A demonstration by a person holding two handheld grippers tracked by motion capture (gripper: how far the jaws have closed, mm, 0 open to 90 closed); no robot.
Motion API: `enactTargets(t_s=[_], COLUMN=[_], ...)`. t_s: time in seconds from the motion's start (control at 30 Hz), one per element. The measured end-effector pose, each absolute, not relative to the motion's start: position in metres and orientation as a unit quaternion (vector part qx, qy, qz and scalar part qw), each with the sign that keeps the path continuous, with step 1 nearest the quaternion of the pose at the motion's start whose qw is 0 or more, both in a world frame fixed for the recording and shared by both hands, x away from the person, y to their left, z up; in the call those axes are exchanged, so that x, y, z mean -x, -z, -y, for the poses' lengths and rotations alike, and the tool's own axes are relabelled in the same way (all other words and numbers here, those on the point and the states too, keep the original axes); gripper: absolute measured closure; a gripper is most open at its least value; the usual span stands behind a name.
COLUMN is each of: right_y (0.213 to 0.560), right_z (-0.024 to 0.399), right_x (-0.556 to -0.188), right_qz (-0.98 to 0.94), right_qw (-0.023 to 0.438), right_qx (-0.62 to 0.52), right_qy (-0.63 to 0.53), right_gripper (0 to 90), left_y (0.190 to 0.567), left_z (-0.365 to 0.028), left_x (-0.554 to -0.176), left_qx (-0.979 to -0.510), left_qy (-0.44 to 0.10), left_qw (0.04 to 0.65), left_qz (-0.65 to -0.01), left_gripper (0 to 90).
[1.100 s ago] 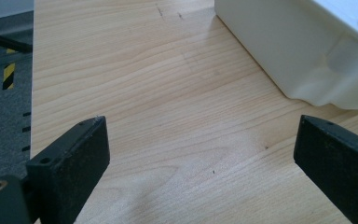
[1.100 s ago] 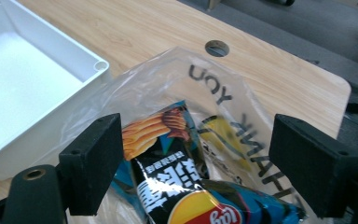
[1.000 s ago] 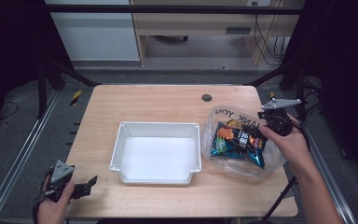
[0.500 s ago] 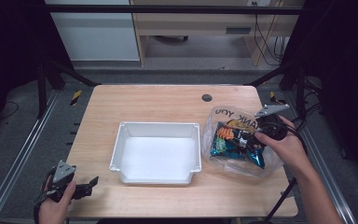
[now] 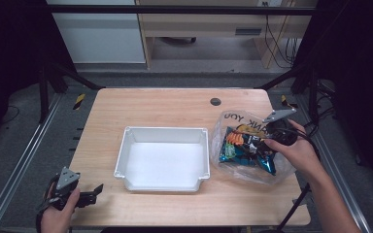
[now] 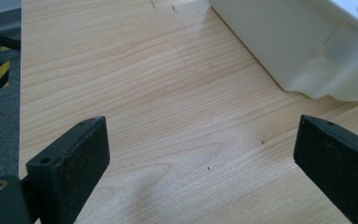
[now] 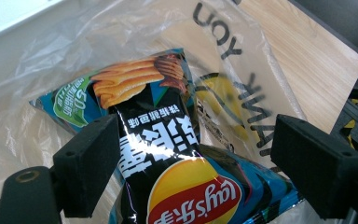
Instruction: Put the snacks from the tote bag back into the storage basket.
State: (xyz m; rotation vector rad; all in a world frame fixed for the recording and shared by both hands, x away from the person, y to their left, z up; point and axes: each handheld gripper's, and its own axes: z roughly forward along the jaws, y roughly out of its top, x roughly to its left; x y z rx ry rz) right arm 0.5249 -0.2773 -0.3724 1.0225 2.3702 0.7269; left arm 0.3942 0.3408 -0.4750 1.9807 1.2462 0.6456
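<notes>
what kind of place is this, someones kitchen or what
Probably a lab or recording workspace, not a kitchen: a bare wooden table set in a dark metal frame, cables trailing under a desk behind, and hazard-striped tape on the grey floor.

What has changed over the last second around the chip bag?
The right tongs came in from the table's right edge over the chip bag inside the clear plastic bag; their jaws have just been opening and now straddle it, not pressing. Left tongs, white bin unchanged.
</notes>
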Motion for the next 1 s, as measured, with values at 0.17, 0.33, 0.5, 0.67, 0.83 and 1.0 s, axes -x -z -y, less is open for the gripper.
enactTargets(t_s=[0.17,0.33,0.5,0.67,0.83,1.0], right_y=[0.374,0.375,0.375,0.376,0.382,0.389], right_z=[0.276,0.274,0.270,0.267,0.263,0.258], right_x=[-0.525,-0.526,-0.526,-0.528,-0.530,-0.534], right_qz=[-0.865,-0.868,-0.873,-0.877,-0.884,-0.890], right_qw=[0.220,0.220,0.216,0.212,0.207,0.193], right_qx=[-0.367,-0.366,-0.355,-0.351,-0.346,-0.343], right_qy=[-0.260,-0.256,-0.257,-0.252,-0.238,-0.230], right_gripper=[14.0,11.9,8.9,8.6,8.4,8.4], left_y=[0.475,0.474,0.474,0.474,0.474,0.474], left_z=[-0.341,-0.341,-0.341,-0.341,-0.341,-0.341], left_x=[-0.395,-0.395,-0.394,-0.394,-0.395,-0.396], left_qx=[-0.765,-0.765,-0.763,-0.764,-0.766,-0.766], left_qy=[-0.250,-0.251,-0.252,-0.251,-0.250,-0.247], left_qw=[0.349,0.350,0.350,0.349,0.348,0.351], left_qz=[-0.480,-0.480,-0.481,-0.480,-0.479,-0.479], left_gripper=[3.1,3.1,3.1,3.1,3.1,3.1])
